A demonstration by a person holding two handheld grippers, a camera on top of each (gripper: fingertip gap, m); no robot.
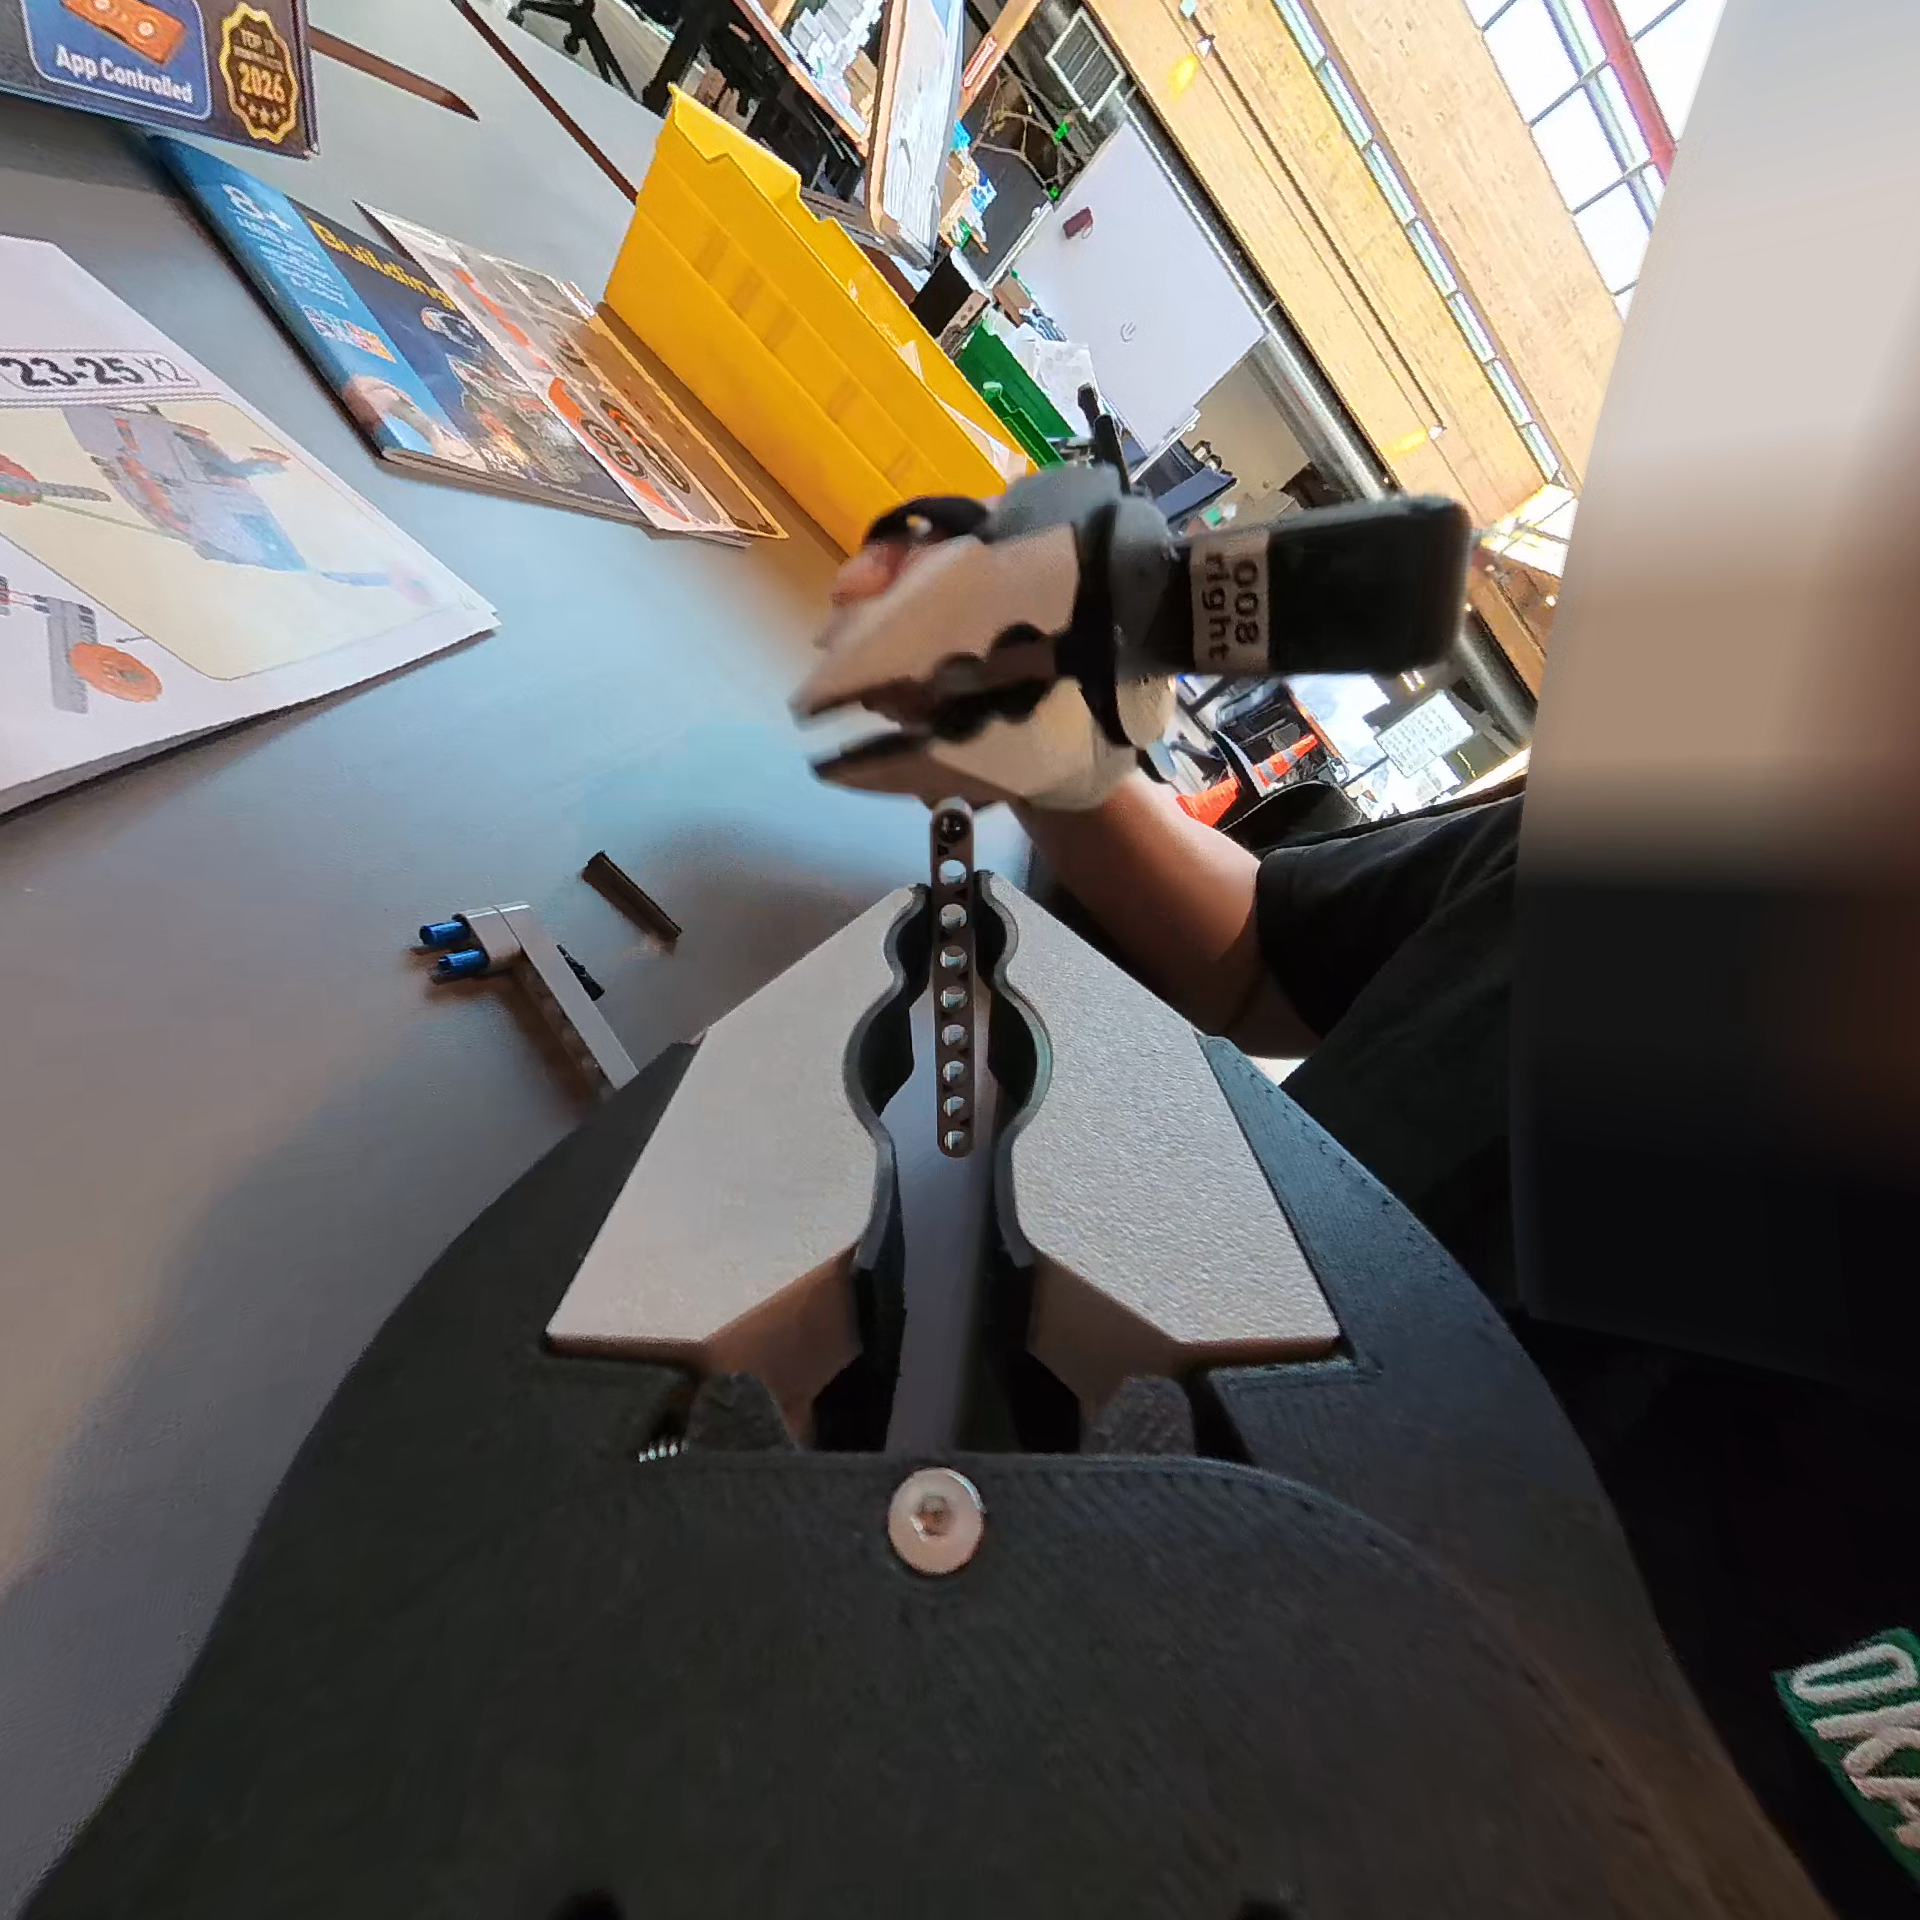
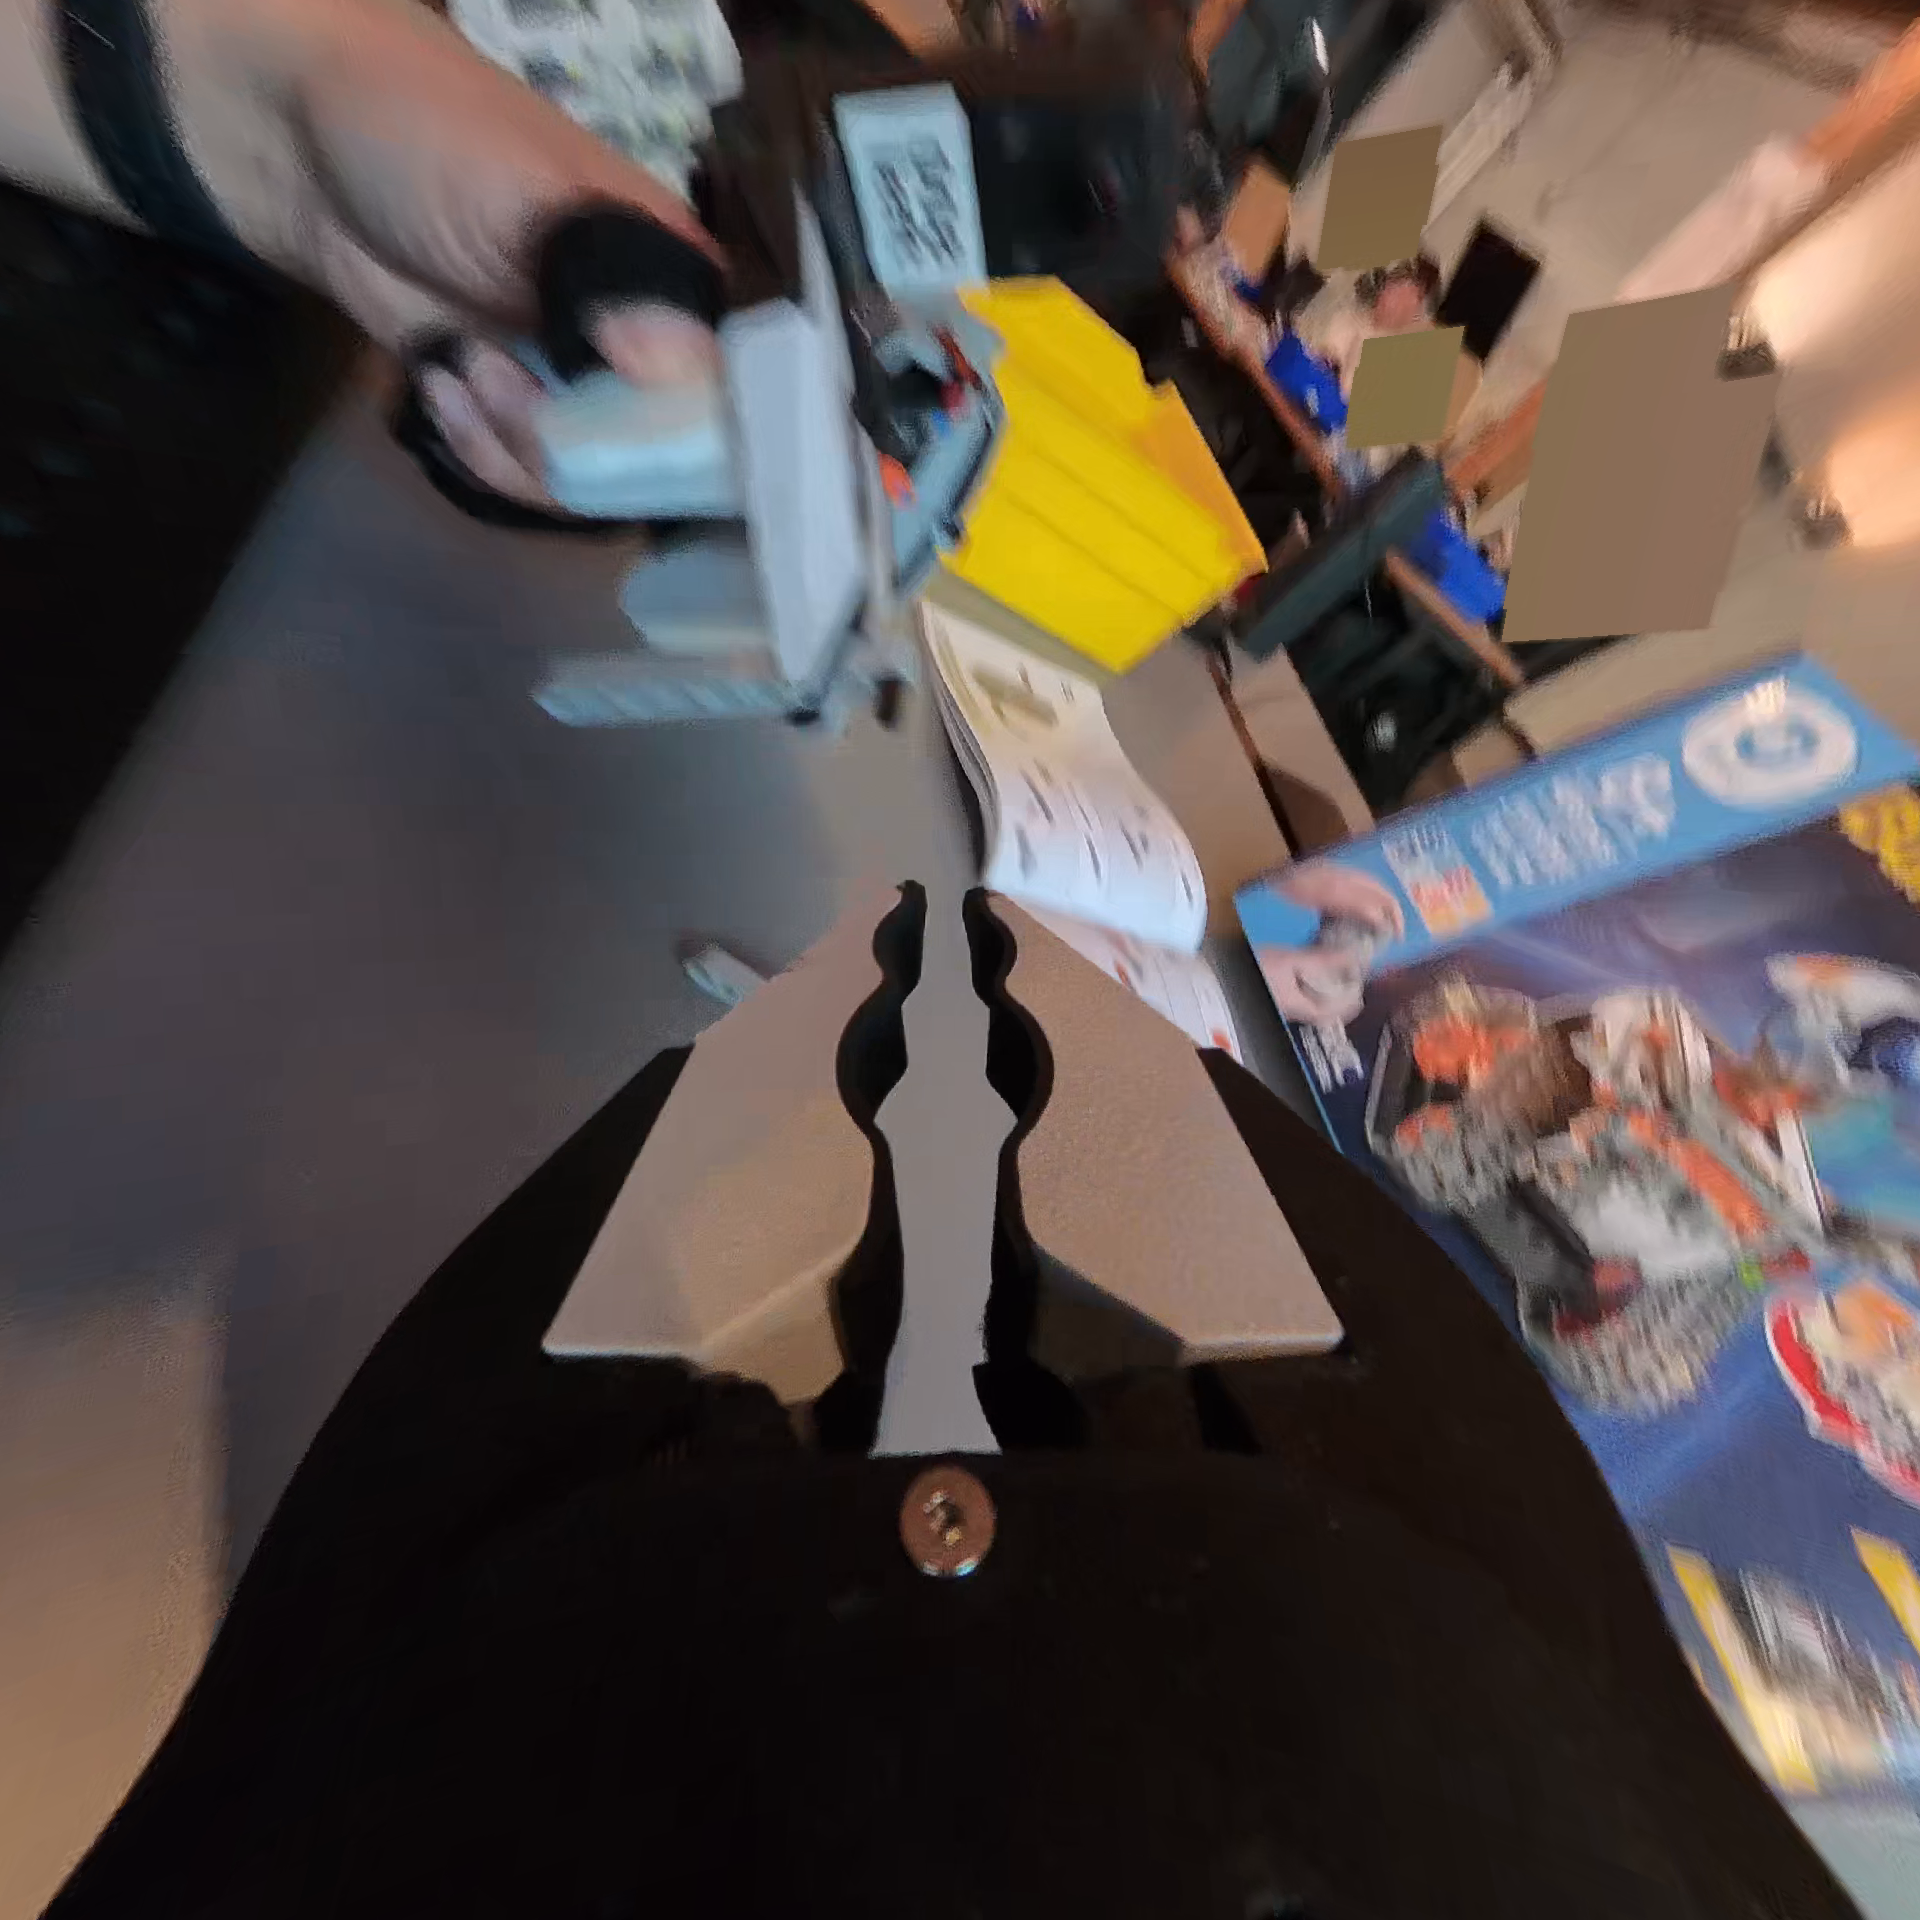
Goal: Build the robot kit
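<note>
My left gripper (image 1: 951, 894) is shut on a dark grey beam with a row of holes (image 1: 953, 997). The beam stands upright between the fingers and its tip sticks out past them. My right gripper (image 1: 816, 732) hovers blurred just above that tip, in a white-gloved hand (image 1: 1060, 748). In its own view the right gripper (image 2: 943, 902) has a narrow gap between the fingertips and nothing in it. A hand (image 2: 416, 260) with the blurred left gripper shows at the upper left there.
On the grey table (image 1: 312, 1091) lie a grey angled piece with two blue pins (image 1: 499, 948) and a short dark bar (image 1: 631, 896). An instruction sheet (image 1: 156, 520), booklets (image 1: 447, 384) and a yellow bin (image 1: 790, 343) lie beyond. A blue toy box (image 2: 1610, 1091) and an open booklet (image 2: 1081, 821) are right. My left and right fingertips are right by each other.
</note>
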